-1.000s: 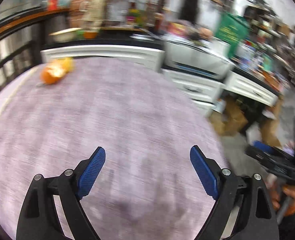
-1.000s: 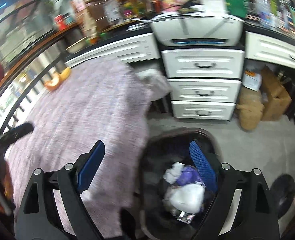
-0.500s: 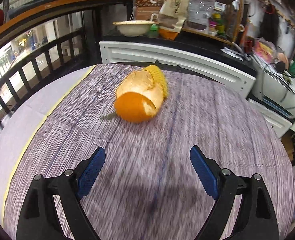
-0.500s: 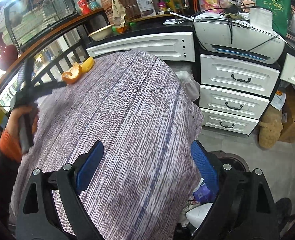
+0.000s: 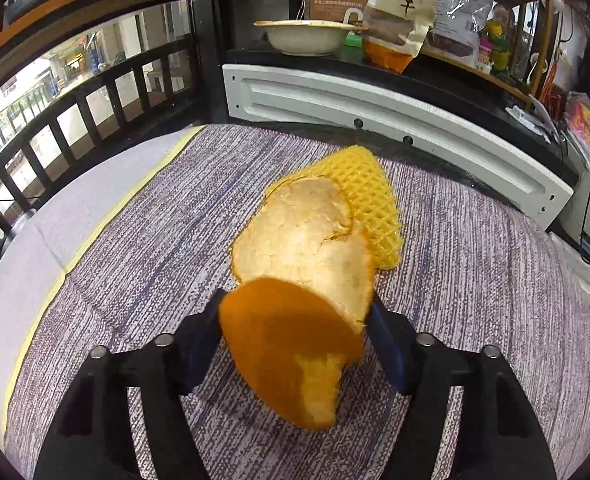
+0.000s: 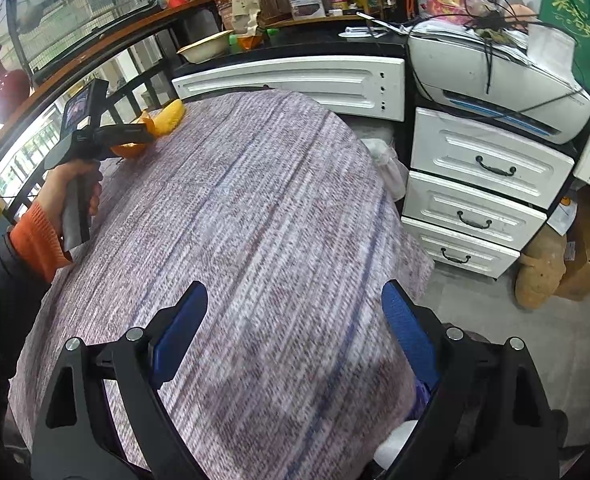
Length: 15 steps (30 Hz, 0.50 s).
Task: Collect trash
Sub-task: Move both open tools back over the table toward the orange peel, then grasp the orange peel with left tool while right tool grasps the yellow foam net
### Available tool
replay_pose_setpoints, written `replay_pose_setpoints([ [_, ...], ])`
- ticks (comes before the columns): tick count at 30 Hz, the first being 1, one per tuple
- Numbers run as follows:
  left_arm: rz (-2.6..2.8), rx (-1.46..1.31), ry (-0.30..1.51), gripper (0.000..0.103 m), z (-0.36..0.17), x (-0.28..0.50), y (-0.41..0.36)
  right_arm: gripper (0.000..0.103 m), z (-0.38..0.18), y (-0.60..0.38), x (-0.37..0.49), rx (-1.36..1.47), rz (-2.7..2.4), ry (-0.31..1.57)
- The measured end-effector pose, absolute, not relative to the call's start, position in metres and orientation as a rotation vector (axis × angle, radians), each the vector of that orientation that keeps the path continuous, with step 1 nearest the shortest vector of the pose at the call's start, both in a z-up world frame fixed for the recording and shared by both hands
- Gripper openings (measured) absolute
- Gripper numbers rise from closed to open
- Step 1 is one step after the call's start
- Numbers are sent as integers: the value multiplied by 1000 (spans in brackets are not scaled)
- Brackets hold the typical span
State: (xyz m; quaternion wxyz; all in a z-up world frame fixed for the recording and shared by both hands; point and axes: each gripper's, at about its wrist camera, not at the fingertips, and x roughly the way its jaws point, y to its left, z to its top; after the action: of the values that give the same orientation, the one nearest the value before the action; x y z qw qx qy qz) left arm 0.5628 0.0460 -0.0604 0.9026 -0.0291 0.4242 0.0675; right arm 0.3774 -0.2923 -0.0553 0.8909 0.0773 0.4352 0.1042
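Observation:
A large piece of orange peel (image 5: 299, 280) lies on the purple woven tablecloth (image 5: 475, 280), with a yellow foam fruit net (image 5: 367, 196) just behind it. My left gripper (image 5: 295, 340) has its blue fingers on either side of the peel's near end, touching its edges. In the right wrist view the left gripper (image 6: 131, 136) is at the peel (image 6: 129, 148) and net (image 6: 171, 118) at the table's far left. My right gripper (image 6: 295, 328) is open and empty above the table's near edge.
White cabinets (image 6: 307, 76) and drawers (image 6: 475, 200) stand behind and right of the table. A printer (image 6: 495, 68) sits on the drawers. A bowl (image 5: 303, 36) and snack bags (image 5: 403, 16) are on the black counter. A railing (image 5: 55, 120) runs along the left.
My left gripper has moved forward to the orange peel and narrowed around it. My right gripper has swung from over the trash bin to above the table.

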Motion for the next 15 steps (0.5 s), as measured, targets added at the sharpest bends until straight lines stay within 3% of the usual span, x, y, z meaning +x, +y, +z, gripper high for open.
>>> replay_pose_setpoints([
  [2, 125, -77, 857, 51, -55, 554, 50, 88, -53, -287, 382, 153, 225, 897],
  [5, 96, -129, 839, 43, -52, 543, 60, 88, -50, -278, 390, 137, 241, 885],
  [15, -16, -247, 703, 37, -20, 455, 87, 88, -24, -211, 435, 51, 378, 793],
])
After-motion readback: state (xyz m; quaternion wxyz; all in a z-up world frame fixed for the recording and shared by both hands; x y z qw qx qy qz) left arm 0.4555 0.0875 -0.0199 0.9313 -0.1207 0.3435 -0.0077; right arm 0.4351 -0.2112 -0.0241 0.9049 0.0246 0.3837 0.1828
